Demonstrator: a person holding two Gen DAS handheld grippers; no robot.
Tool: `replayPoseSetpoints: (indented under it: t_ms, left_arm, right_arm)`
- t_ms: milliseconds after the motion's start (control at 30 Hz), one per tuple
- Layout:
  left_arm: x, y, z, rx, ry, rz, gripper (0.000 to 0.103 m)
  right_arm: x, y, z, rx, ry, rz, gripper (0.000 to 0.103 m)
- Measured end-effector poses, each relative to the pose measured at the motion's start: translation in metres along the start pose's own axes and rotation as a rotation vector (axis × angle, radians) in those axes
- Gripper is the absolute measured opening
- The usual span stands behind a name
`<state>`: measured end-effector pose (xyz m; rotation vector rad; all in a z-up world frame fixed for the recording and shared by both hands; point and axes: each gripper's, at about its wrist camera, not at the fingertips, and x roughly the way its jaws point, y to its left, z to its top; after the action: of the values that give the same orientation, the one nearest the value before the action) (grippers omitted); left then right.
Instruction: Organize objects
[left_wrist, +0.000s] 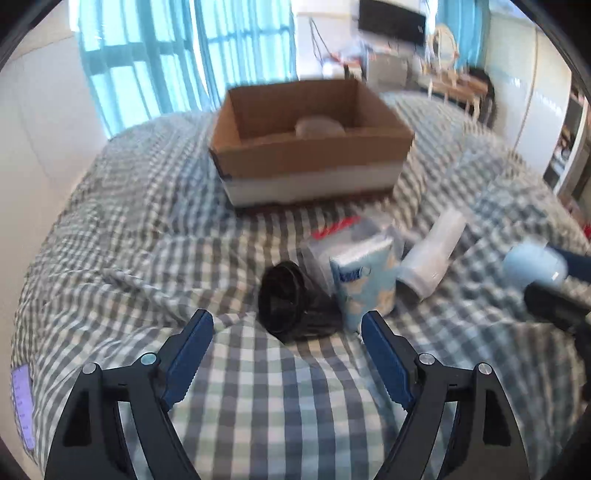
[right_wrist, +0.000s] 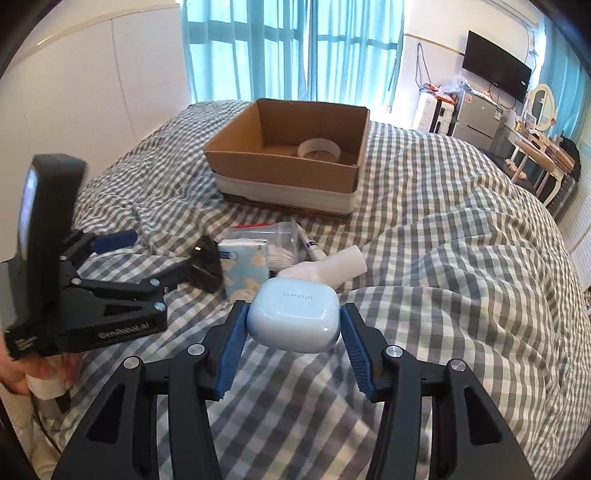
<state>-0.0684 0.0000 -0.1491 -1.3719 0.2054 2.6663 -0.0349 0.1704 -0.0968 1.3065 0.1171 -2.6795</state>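
1. Left gripper (left_wrist: 287, 325): jaws wide, nothing held, low over the checked duvet (left_wrist: 258, 387), pointed at the black cup-like piece (left_wrist: 291, 310) lying on its side just ahead.
2. Pile, mid-bed, L to R: black piece, blue tissue pack (left_wrist: 364, 278) touching it, clear bag w/ red strip (left_wrist: 340, 230) behind, white tube-shaped thing (left_wrist: 432, 254) to the right. Right view also shows a pen (right_wrist: 309, 243) behind the tissues.
3. Cardboard box (right_wrist: 284, 173), far side of the pile, open top. Only a tape roll (right_wrist: 319, 147) inside, so I'd judge the job early: 1 item in, approx 5 loose + 1 in hand.
4. Right gripper (right_wrist: 293, 323): pads pressed on both sides of the pale blue earbud case (right_wrist: 293, 317), lifted off the duvet. Case is smooth, rounded, glossy; could slip.
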Motion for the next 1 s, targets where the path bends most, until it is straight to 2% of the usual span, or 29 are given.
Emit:
replayPoseSetpoints:
  t_ms: [200, 333, 433, 567, 600, 800, 1000]
  left_arm:
    - [0.041, -0.004, 0.007, 0.016, 0.076, -0.035, 0.085]
    - [0.062, 0.0, 0.013, -0.018, 0.137, -0.079, 0.082]
    - [0.065, 0.003, 0.016, -0.037, 0.145, -0.126, 0.07]
    - [0.063, -0.001, 0.013, -0.021, 0.144, -0.152, 0.041]
    - [0.063, -0.002, 0.012, -0.017, 0.145, -0.148, 0.037]
    - [0.045, 0.001, 0.007, -0.028, 0.131, -0.147, 0.02]
    - [0.018, 0.0, 0.004, 0.001, 0.084, -0.116, 0.014]
  right_arm:
    - [0.028, -0.012, 0.011, 0.008, 0.034, 0.014, 0.051]
    - [0.047, -0.017, 0.013, 0.026, 0.062, 0.036, 0.051]
    - [0.055, -0.017, 0.011, 0.03, 0.08, 0.045, 0.051]
    - [0.059, -0.017, 0.009, 0.028, 0.091, 0.045, 0.051]
    - [0.058, -0.018, 0.009, 0.026, 0.09, 0.043, 0.051]
    - [0.045, -0.015, 0.008, 0.009, 0.064, 0.021, 0.051]
    - [0.028, -0.01, 0.012, -0.003, 0.027, -0.001, 0.051]
